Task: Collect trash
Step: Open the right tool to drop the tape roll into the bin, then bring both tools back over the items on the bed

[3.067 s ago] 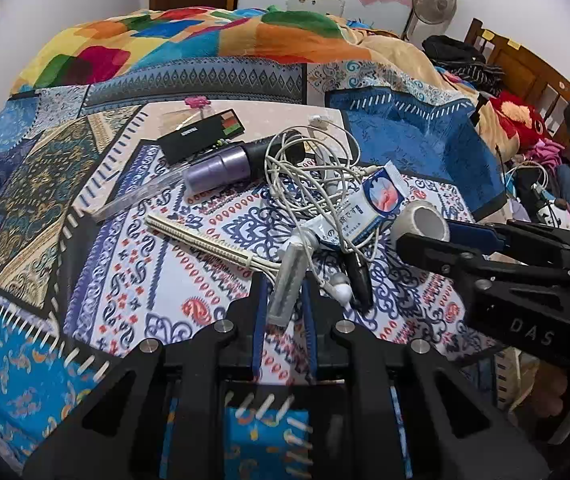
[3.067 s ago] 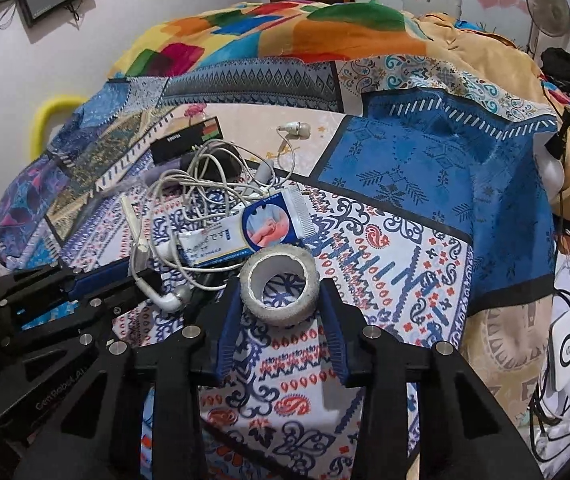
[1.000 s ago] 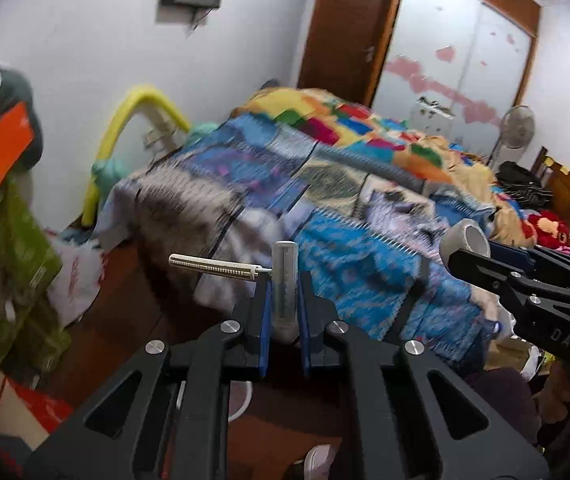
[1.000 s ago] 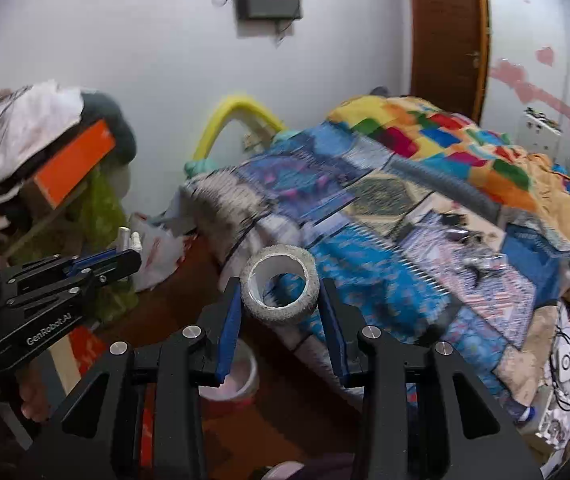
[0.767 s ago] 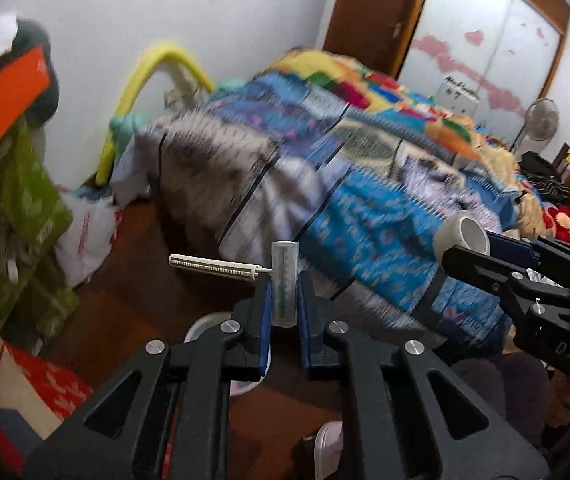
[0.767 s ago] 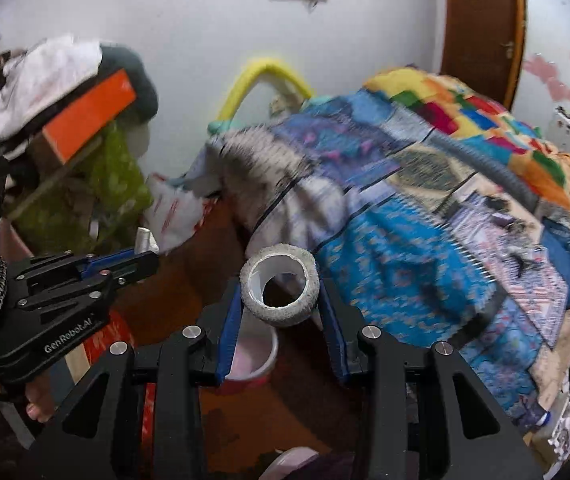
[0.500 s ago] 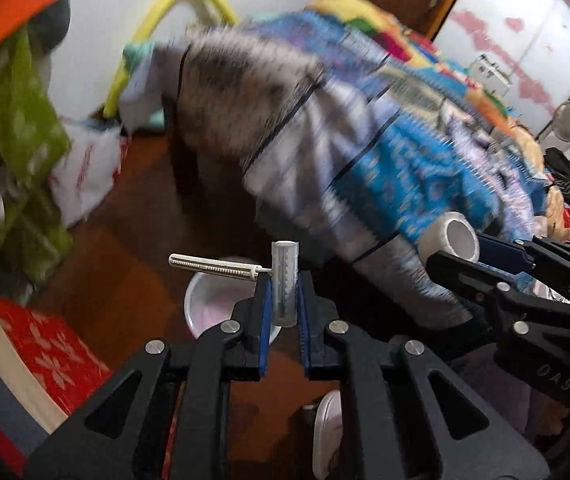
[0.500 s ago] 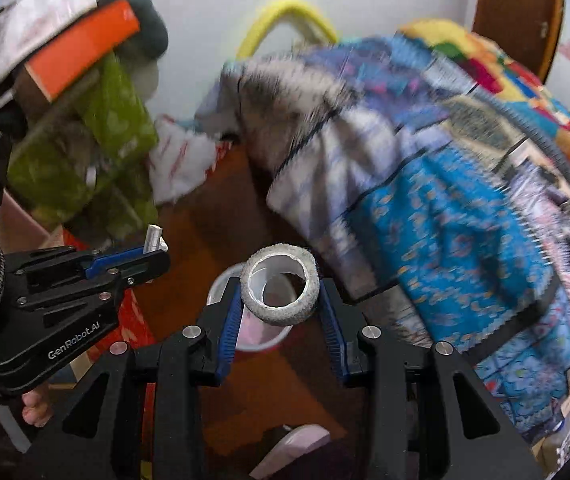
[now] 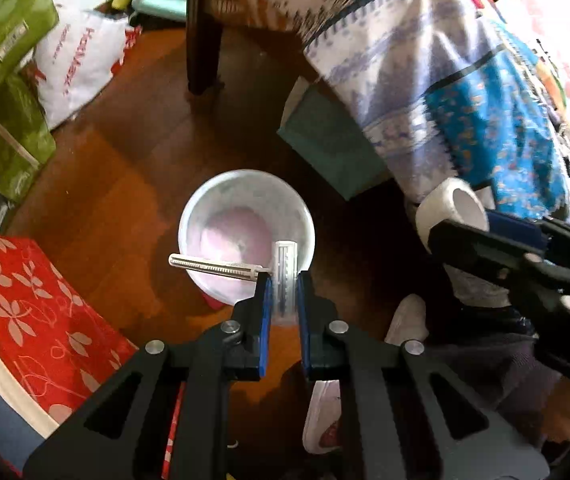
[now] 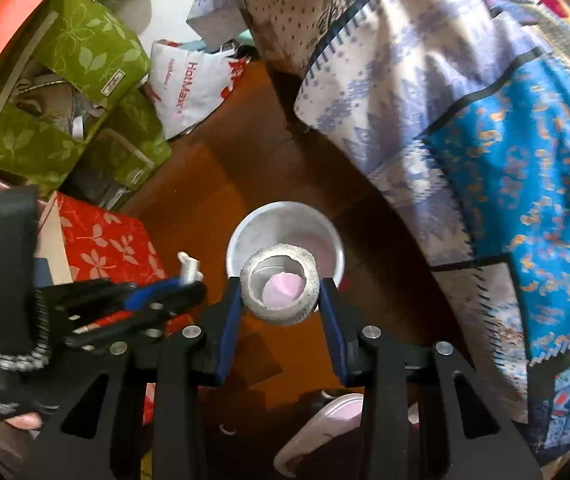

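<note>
- The left claw (image 9: pixel 283 300) is nearly closed on a clear plastic tube (image 9: pixel 284 276), a thin toothed stick (image 9: pixel 215 267) jutting left from it. It hangs over the near rim of the white bin (image 9: pixel 189 216) on the wooden floor (image 9: pixel 125 168).
- The right claw (image 10: pixel 281 308), partly open, clamps a worn tape roll (image 10: pixel 283 312) right above the bin (its pink liner shows through the hole).
- Risk: if let go, the tube could strike the rim and bounce onto the floor, since it sits over the bin's edge and its stick overhangs.
- Risk: the roll could roll off if it clips the rim.
- Readable: "HotMax" on the white bag (image 10: pixel 193 84); the green bags' tags are too small.
</note>
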